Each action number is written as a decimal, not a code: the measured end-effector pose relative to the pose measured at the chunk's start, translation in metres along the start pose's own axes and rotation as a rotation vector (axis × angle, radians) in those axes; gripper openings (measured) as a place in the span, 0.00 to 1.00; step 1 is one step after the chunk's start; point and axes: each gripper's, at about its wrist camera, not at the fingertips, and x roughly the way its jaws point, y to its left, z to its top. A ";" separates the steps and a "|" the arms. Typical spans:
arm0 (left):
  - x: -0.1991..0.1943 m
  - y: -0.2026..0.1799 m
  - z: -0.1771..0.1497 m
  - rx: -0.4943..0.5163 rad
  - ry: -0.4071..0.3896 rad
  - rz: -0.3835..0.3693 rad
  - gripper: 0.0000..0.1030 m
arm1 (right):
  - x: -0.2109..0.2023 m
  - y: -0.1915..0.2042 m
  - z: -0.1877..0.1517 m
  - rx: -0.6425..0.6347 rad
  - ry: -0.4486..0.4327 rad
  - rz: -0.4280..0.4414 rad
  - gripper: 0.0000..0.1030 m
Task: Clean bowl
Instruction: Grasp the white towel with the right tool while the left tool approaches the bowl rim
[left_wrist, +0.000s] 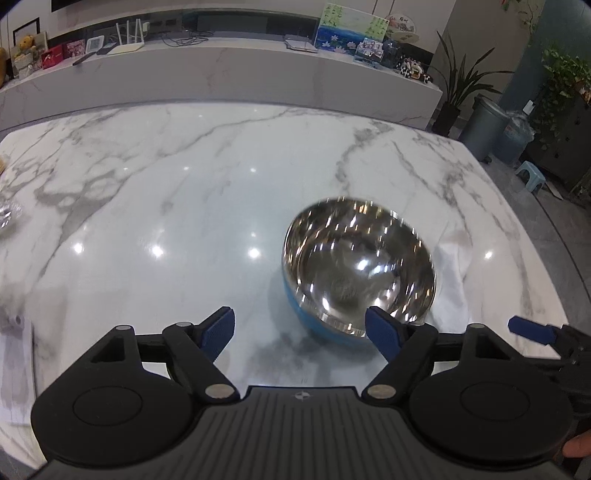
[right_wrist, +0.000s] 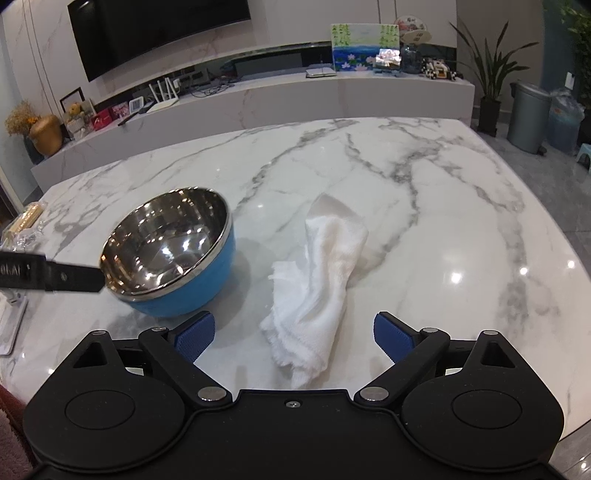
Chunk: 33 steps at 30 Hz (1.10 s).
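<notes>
Left tool (left_wrist: 301, 334) spread wide, gripping nothing, near the tilted bowl (right_wrist: 168, 254); right tool (right_wrist: 293, 334) also released above the cloth (right_wrist: 317, 280) on table (right_wrist: 424, 206). Wiping not yet begun.

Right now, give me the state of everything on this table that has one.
Bowl: tilted, one side lifted off the marble table, empty inside.
White cloth: crumpled, lying right of the bowl, untouched.
Left gripper: open, one finger at the bowl's rim.
Right gripper: open, fingers either side of the cloth's near end.
</notes>
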 end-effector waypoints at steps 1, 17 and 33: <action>0.002 -0.002 0.006 0.016 -0.007 0.005 0.71 | 0.001 -0.001 0.002 0.001 0.002 -0.002 0.91; 0.034 0.002 0.031 0.114 -0.022 0.019 0.62 | 0.025 -0.011 0.026 -0.013 0.020 -0.034 0.91; 0.058 0.023 0.026 0.000 0.118 -0.041 0.46 | 0.058 -0.002 0.043 -0.109 0.094 -0.041 0.48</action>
